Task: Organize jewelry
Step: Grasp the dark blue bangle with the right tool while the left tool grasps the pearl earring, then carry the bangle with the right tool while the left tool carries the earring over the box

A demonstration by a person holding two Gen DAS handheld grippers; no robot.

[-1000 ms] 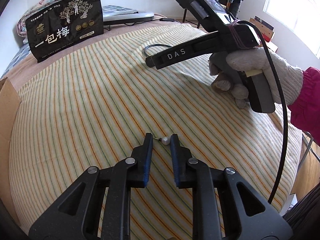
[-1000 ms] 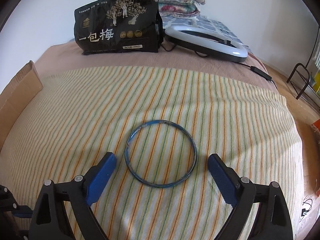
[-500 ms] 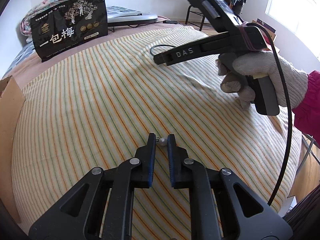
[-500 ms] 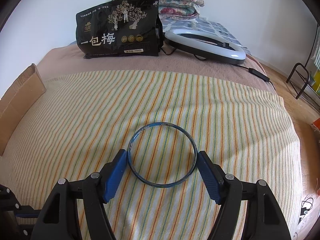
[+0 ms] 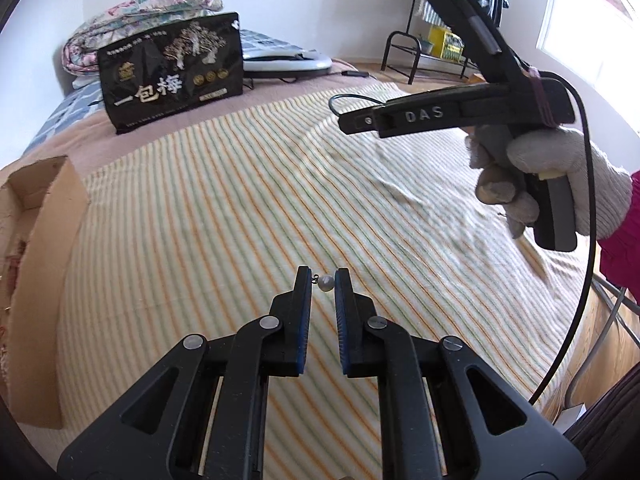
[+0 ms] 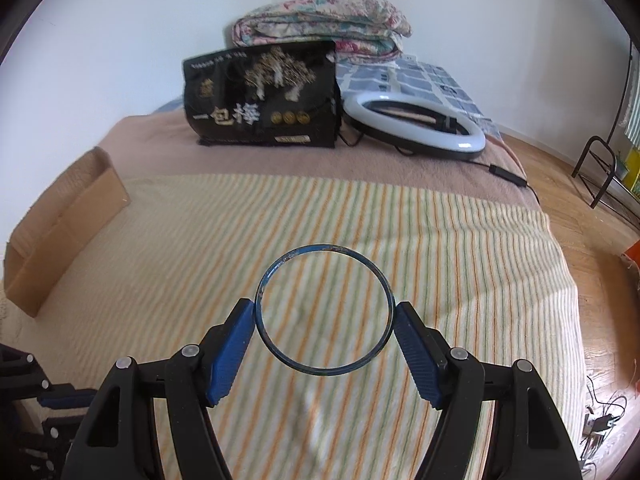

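My left gripper [image 5: 323, 280] is shut on a small pearl earring [image 5: 325, 282] held between its fingertips, lifted above the striped blanket [image 5: 240, 208]. My right gripper [image 6: 325, 316] is shut on a thin blue bangle [image 6: 324, 312], its pads pressing the ring's left and right sides, also lifted above the blanket. In the left wrist view the right gripper's side shows at the upper right, with the bangle's edge [image 5: 348, 98] poking out past its tip.
An open cardboard box [image 5: 36, 240] sits at the blanket's left edge; it also shows in the right wrist view [image 6: 60, 224]. A black snack bag [image 6: 260, 104], a ring light [image 6: 416, 128] and folded quilts [image 6: 320, 24] lie at the back.
Both grippers have closed on their items and lifted off the blanket: the left with the pearl earring, the right with the blue bangle. Both views now sit higher and tilt up.
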